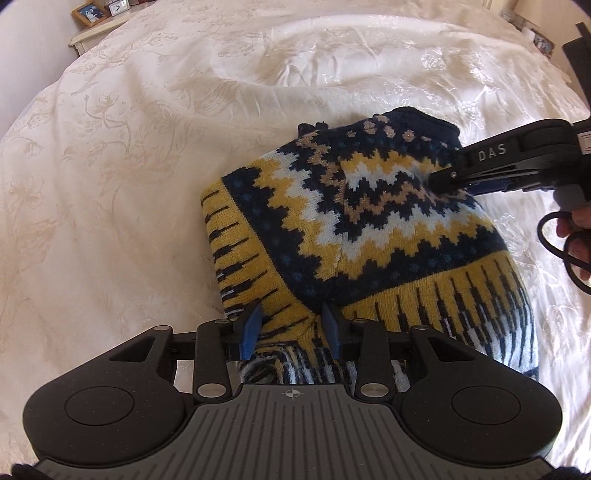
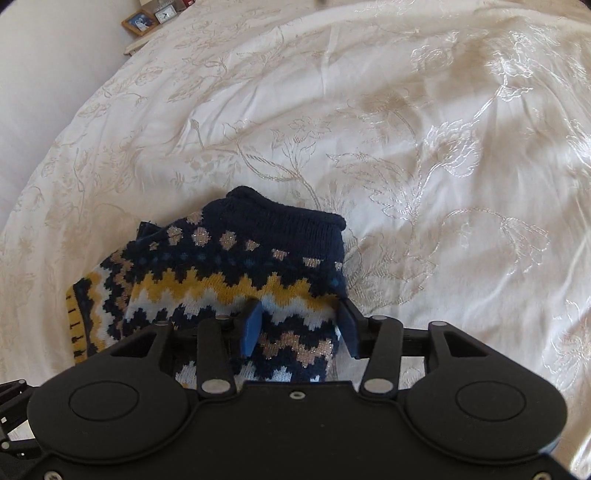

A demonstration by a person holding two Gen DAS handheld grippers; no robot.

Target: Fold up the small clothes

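"DAS" printed on right gripper (image 1: pixel 448 181) over sweater (image 1: pixel 354 229)

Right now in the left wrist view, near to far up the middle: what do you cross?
left gripper, jaws apart around the knit → patterned sweater → its navy collar → cream bedspread. Far top left: bedside table with a picture frame.

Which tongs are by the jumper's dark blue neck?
The right tongs, on the zigzags below the collar; the left tongs are at the yellow stripy end.
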